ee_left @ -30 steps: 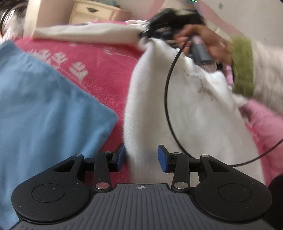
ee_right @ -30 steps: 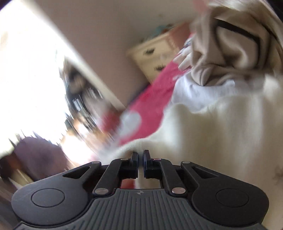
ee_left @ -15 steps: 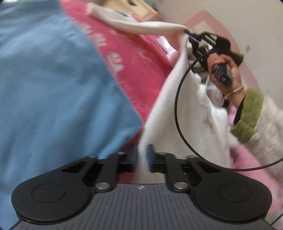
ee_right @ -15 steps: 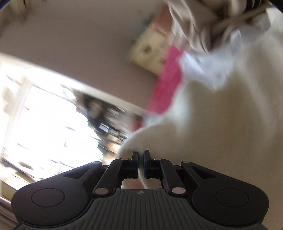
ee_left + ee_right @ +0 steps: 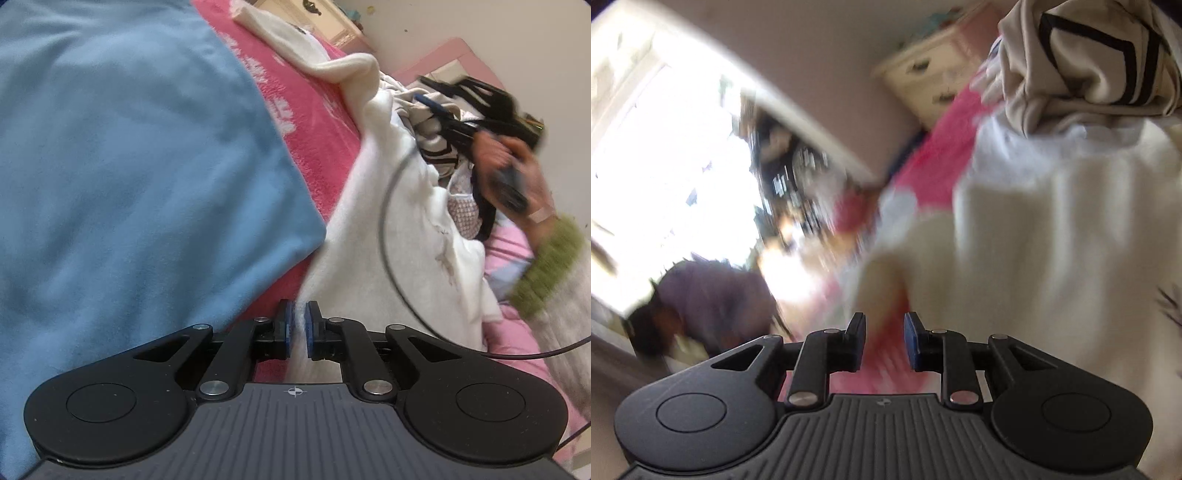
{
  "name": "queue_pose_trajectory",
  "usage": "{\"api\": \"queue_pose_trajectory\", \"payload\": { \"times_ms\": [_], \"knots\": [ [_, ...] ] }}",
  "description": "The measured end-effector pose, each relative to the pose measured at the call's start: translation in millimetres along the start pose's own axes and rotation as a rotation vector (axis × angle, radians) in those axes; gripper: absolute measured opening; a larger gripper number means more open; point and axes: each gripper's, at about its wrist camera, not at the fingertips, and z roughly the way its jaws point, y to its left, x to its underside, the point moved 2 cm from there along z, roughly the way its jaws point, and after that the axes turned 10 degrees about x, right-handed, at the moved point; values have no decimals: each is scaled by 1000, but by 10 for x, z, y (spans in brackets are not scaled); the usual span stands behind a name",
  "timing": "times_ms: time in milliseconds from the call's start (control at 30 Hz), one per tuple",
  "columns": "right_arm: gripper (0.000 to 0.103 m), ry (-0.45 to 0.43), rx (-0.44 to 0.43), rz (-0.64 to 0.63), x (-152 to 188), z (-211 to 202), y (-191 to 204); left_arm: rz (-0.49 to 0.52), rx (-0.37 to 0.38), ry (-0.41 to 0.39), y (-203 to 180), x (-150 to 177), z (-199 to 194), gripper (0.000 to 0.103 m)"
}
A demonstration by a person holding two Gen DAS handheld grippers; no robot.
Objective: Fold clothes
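White fleece garment [image 5: 402, 236] lies on pink blanket [image 5: 317, 122]; left gripper [image 5: 297, 325] pinches its near edge. Blue cloth [image 5: 129, 166] lies just left of that gripper. Right gripper [image 5: 885, 341], jaws just opened, nothing between them, apparently released; view blurred. Beige striped clothing [image 5: 1100, 62] lies beyond, cable [image 5: 391, 236] crossing the fleece.

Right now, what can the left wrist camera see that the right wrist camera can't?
Only the left wrist view shows the big soft blue cloth, the person's hand with a fuzzy green cuff, and the left gripper shut on the fluffy white garment.

Only the right wrist view shows the bright window and the right gripper, whose jaws have just been opening, with nothing between them.

Both show the white garment and the pink blanket.
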Motion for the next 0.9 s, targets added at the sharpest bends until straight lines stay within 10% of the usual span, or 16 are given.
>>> {"api": "queue_pose_trajectory", "payload": {
  "times_ms": [167, 267, 467, 633, 767, 800, 833, 900],
  "knots": [
    [23, 161, 107, -216, 755, 490, 162, 50, -40, 6, -96, 7, 33, 9],
    [23, 58, 162, -255, 1087, 660, 233, 140, -83, -2, -174, 36, 17, 9],
    [26, -66, 73, 35, 1188, -374, -137, 277, -140, 23, -321, 44, -16, 13],
    [29, -180, 339, 175, 1405, -1587, -1064, 342, -172, 28, -397, -2, -143, 14],
    [29, -36, 538, 278, 1708, -1922, -1842, 376, -197, 7, -489, -67, -248, 15],
    [13, -20, 601, 295, 1786, -1920, -2006, 382, -199, 2, -513, -81, -258, 15],
    [0, -17, 622, 325, 1837, -1960, -2159, 387, -200, 0, -538, -93, -254, 16],
    [7, -96, 555, 504, 1889, -2245, -2320, 392, -207, 1, -588, -119, -232, 16]
  ]
}}
